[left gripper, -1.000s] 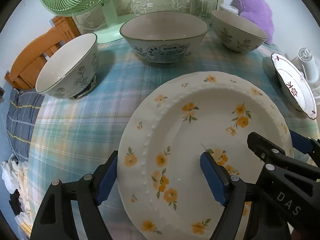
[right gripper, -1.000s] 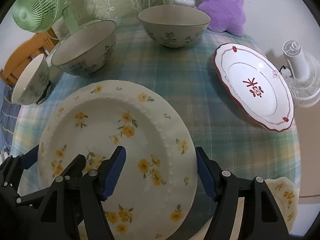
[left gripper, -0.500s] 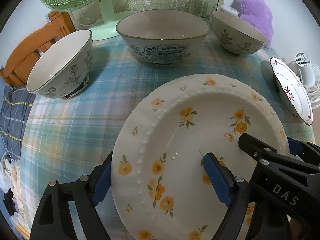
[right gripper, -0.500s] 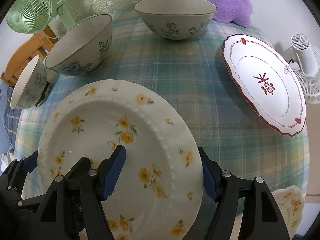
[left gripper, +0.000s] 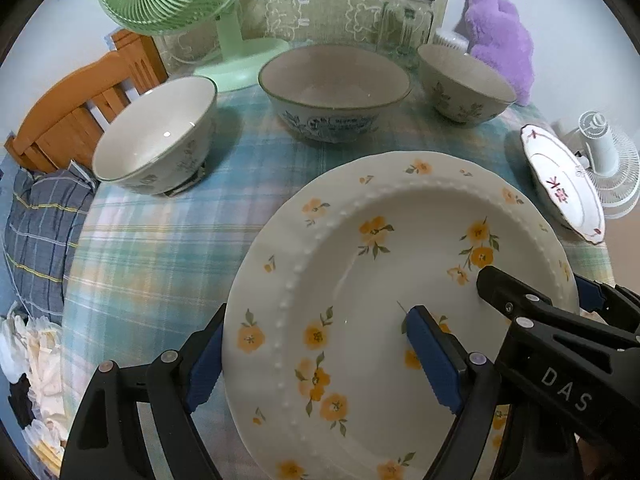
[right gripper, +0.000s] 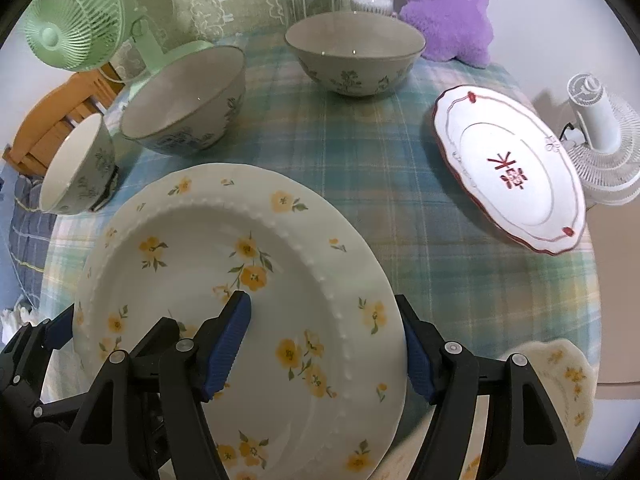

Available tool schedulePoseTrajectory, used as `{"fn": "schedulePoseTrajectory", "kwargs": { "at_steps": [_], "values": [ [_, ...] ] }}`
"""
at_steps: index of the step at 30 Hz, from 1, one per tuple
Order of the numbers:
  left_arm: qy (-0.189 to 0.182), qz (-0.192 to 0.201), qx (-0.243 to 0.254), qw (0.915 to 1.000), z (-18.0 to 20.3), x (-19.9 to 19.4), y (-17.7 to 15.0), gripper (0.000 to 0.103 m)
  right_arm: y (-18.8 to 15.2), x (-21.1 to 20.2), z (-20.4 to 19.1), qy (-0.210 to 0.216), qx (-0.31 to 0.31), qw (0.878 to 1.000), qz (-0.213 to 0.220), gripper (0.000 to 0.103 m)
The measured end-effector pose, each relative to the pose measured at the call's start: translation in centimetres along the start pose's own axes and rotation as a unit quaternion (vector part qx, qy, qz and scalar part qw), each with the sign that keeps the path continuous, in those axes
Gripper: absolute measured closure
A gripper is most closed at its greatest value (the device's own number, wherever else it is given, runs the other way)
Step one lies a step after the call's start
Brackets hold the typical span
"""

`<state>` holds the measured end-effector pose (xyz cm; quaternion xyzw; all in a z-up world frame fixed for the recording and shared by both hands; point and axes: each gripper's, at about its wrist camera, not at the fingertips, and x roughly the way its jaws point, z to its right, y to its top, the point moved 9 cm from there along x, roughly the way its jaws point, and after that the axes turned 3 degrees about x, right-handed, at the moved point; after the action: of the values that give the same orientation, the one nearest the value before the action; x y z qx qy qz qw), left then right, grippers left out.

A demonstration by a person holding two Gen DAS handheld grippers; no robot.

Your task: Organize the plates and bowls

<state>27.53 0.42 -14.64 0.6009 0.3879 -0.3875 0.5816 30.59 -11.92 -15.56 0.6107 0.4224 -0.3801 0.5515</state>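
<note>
Near the front edge of the plaid-clothed table (left gripper: 160,248), the yellow-flowered plate (left gripper: 384,280) is straddled at opposite rims by the left gripper (left gripper: 320,356) and right gripper (right gripper: 326,348); whether either grips it cannot be told. Such a two-sided hold probably suits its width. "DAS" is printed on the right gripper's body. A red character is borne by the red-rimmed plate (right gripper: 516,172), far right.
</note>
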Motion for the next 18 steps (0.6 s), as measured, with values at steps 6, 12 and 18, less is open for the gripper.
{"fn": "schedulePoseTrajectory", "kwargs": {
  "at_steps": [6,12,18],
  "values": [
    [-0.013,0.013,0.016,0.9997,0.5,-2.7,-0.9,0.018,-1.3,-2.9,0.3,-0.011,0.015,1.000,0.011,0.030],
    [-0.034,0.029,0.049,0.9978,2.4,-5.0,-2.3,0.018,-3.3,-6.2,1.6,-0.030,0.044,0.998,0.030,0.030],
    [-0.056,0.037,0.087,0.9940,5.2,-6.2,-3.6,0.018,-5.8,-8.6,4.0,-0.051,0.086,0.994,0.042,0.030]
  ]
}}
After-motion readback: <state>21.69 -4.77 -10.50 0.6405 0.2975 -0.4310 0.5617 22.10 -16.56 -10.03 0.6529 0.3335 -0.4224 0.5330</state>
